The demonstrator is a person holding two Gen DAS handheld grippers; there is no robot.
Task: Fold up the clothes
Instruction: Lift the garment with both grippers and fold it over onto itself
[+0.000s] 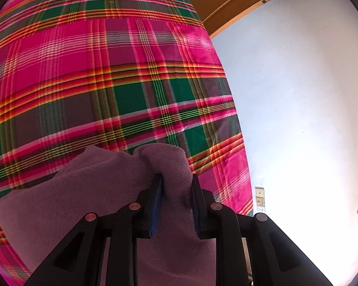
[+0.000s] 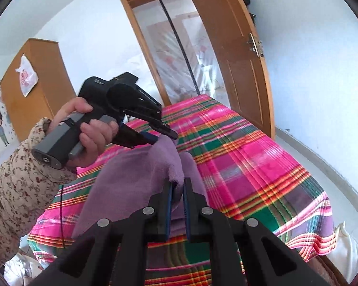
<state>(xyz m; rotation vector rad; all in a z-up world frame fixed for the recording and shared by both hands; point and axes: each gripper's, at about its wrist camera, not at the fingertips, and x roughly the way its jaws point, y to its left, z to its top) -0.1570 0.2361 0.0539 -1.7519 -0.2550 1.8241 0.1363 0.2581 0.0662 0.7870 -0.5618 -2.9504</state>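
A purple cloth hangs over a bed covered with a pink and green plaid cover. My left gripper is shut on a bunched fold of this cloth, which fills the gap between its blue pads. In the right wrist view a hand in a floral sleeve holds the left gripper up, with the cloth's corner in its tips. My right gripper is shut on another edge of the cloth, lower and nearer. The cloth drapes between the two grippers above the plaid cover.
A wooden door stands open beyond the bed, beside a doorway with a clear plastic curtain. A wooden wardrobe with a plastic bag hung on it is at the left. Pale floor runs along the bed's right side.
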